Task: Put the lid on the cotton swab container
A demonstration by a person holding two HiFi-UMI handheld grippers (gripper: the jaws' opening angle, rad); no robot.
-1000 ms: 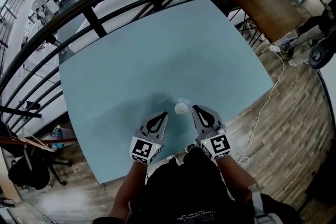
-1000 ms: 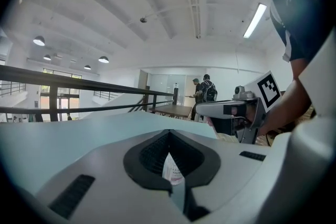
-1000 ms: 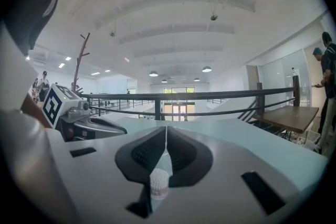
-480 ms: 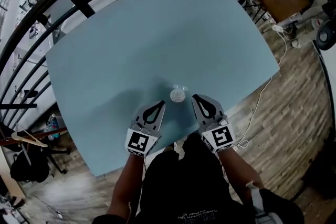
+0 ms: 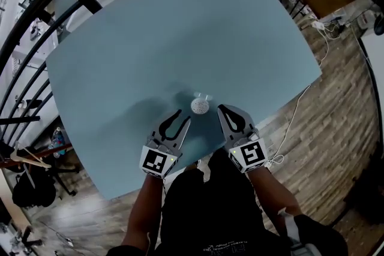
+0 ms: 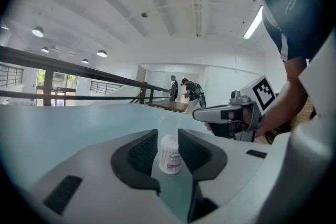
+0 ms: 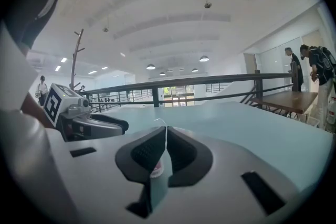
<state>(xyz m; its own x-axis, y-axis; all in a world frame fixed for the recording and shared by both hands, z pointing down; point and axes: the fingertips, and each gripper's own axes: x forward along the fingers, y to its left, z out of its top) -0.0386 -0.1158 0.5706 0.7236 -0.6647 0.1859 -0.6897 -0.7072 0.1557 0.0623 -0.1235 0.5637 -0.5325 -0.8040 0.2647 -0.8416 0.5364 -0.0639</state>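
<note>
- I have both grippers low over the near edge of the table (image 5: 150,39), one on each side of the tub (image 5: 200,106). I take that as the set-up for a two-handed job: one side steadies the tub and the other brings the lid.
- The left gripper (image 5: 182,116) has just been spreading its jaws, and they now stand partly apart with nothing pressed between the pads. I judge this is to make room for the tub's body.
- The right gripper (image 5: 224,108) has its jaws drawn together to a thin slit and carries nothing. It would have to open before it could take anything.
- The tub stands upright on the table with its white swab heads exposed, so the lid is not on yet.
- A small clear piece (image 5: 204,96) sits just beyond the tub. It looks like the lid, but I can't be sure.
- In the left gripper view the tub (image 6: 170,155) lines up in the gap between the jaws but lies past their tips, untouched.
- From the head view it sits between the two grippers, a little ahead of both and nearer the right one.
</note>
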